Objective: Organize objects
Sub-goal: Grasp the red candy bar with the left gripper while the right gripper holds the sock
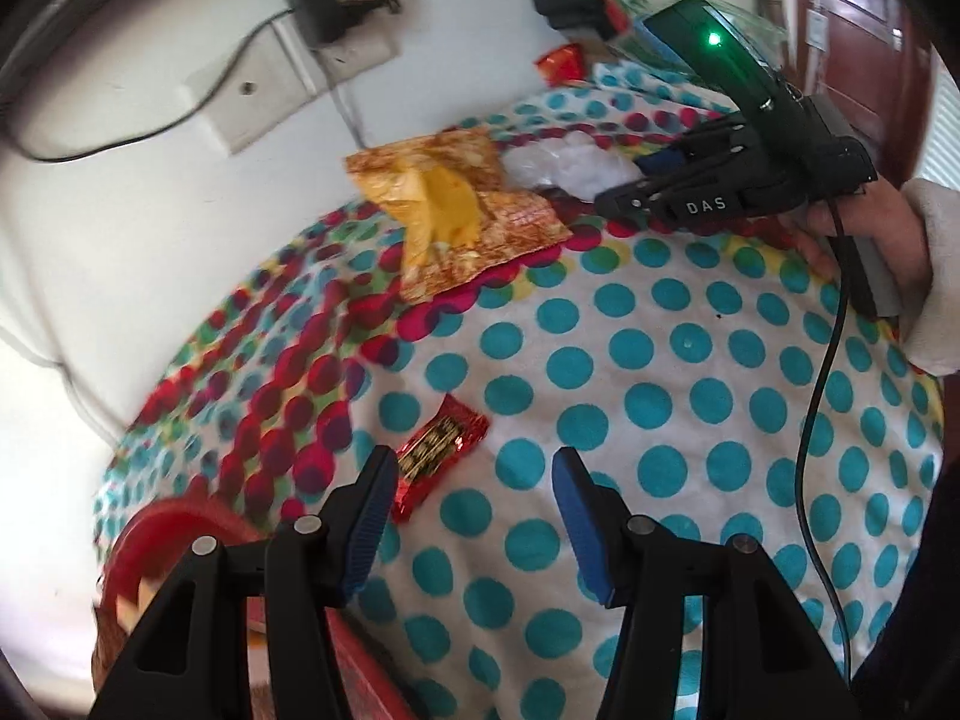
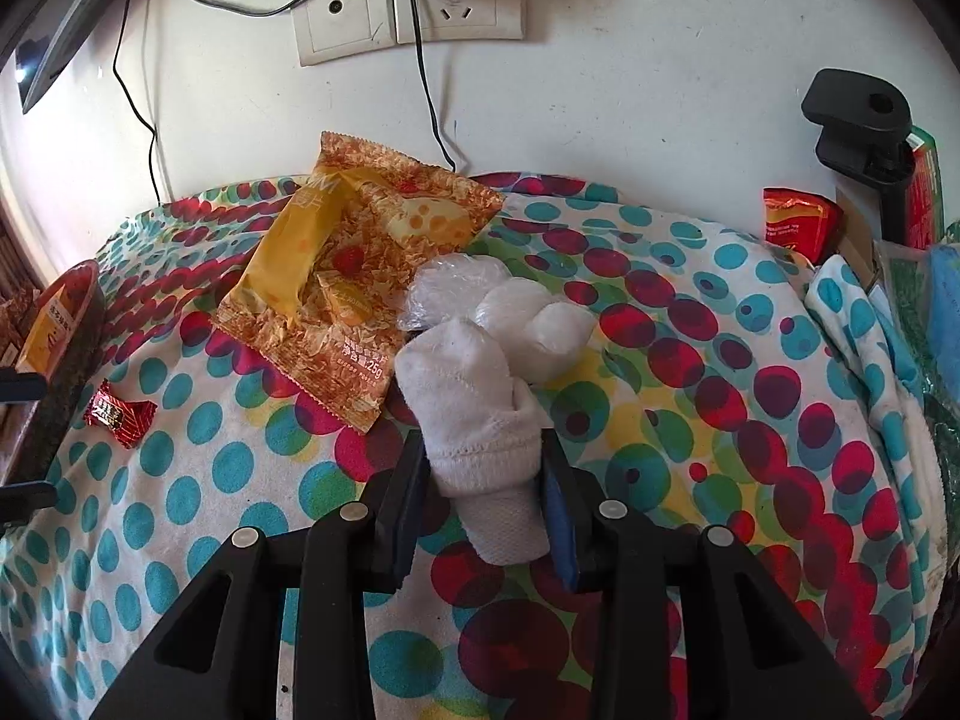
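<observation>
Our right hand-held gripper (image 2: 480, 480) is clamped on a white sock (image 2: 474, 414) above the dotted cloth (image 2: 690, 372), just right of the snack packet (image 2: 354, 276). Our left hand-held gripper (image 1: 474, 516) hangs wide open and empty, with a red candy (image 1: 441, 450) just beyond its left finger.

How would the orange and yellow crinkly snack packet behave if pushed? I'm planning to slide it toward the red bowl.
The orange and yellow crinkly snack packet looks light and floppy: its foil is creased and one corner lifts off the dotted cloth. It would probably crumple or skate rather than slide evenly. It touches the clear bag of white balls, so a push may drag that along.
</observation>
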Action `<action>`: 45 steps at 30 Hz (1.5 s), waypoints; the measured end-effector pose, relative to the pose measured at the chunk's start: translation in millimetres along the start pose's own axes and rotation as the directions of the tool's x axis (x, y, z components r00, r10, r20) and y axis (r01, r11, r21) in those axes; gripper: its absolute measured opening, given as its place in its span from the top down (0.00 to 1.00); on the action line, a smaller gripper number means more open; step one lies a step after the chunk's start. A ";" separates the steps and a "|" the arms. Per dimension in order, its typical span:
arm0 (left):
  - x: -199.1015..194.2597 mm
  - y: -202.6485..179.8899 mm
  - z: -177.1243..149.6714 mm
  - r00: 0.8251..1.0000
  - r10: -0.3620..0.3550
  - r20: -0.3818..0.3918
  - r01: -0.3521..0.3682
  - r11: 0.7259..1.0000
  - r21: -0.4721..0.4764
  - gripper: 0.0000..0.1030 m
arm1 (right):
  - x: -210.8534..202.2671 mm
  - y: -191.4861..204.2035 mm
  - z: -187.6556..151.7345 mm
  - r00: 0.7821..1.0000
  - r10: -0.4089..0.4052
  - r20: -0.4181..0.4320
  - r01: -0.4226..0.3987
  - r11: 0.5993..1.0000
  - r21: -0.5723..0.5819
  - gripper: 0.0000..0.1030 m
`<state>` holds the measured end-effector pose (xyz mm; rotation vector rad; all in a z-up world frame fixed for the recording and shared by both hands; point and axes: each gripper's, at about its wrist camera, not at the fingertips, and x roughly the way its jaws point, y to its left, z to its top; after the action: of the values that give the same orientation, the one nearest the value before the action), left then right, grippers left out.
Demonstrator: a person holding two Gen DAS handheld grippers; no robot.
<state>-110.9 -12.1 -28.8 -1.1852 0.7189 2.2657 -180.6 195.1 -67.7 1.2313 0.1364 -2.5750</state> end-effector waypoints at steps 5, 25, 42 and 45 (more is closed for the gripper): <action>22.0 9.6 12.2 0.998 -0.024 -0.055 0.027 0.999 0.040 0.47 | -0.3 -2.2 0.1 1.000 0.009 0.000 -0.009 1.000 0.010 0.66; 47.4 34.9 6.6 0.990 -0.072 -0.120 0.058 0.992 -0.116 0.59 | 0.2 -3.0 0.1 1.000 0.026 -0.010 -0.026 0.999 0.025 0.61; 37.5 21.6 -18.0 0.999 0.034 -0.033 -0.046 0.867 -0.496 0.81 | -1.6 -6.5 -1.3 0.999 0.043 -0.001 -0.043 0.998 0.041 0.63; 36.1 22.5 -22.9 0.998 0.057 -0.011 -0.053 0.820 -0.570 0.79 | -2.8 -11.3 -2.3 0.998 0.068 0.007 -0.068 0.995 0.072 0.68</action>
<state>-129.8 -37.5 -65.3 -1.4230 0.0450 2.6269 -180.5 206.9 -67.4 1.2336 0.0000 -2.5445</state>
